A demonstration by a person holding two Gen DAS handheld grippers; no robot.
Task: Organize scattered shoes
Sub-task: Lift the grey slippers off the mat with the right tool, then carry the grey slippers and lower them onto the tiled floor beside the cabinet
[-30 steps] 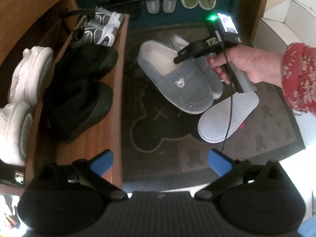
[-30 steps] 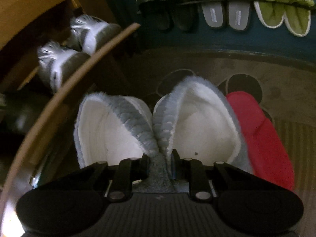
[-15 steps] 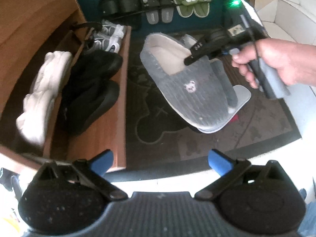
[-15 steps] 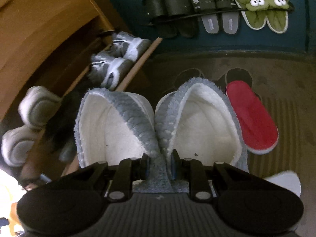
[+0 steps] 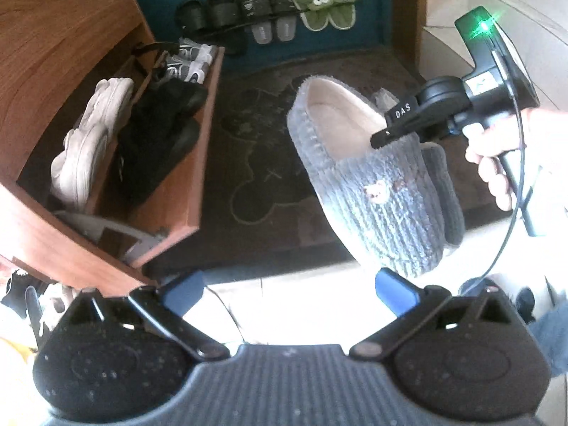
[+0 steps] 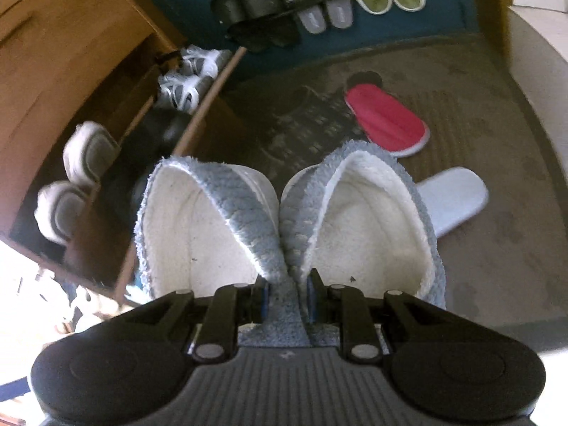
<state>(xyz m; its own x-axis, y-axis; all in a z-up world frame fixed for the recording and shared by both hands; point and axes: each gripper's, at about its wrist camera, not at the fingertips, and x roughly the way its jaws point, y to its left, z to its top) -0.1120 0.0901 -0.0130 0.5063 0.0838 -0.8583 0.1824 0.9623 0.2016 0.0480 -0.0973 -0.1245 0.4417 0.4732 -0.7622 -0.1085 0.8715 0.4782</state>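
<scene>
The pair of grey knitted slippers with white fleece lining (image 6: 291,227), clenched at the heel rims by the right gripper (image 6: 287,293), has been lifted off the dark floor mat (image 6: 497,266) toward the wooden shoe shelf (image 5: 198,163) at nine o'clock, while the left gripper (image 5: 287,293) is kept released and empty.

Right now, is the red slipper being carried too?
No, the red slipper lies on the mat, while the right hand-held gripper pinches only the two grey slippers.
</scene>
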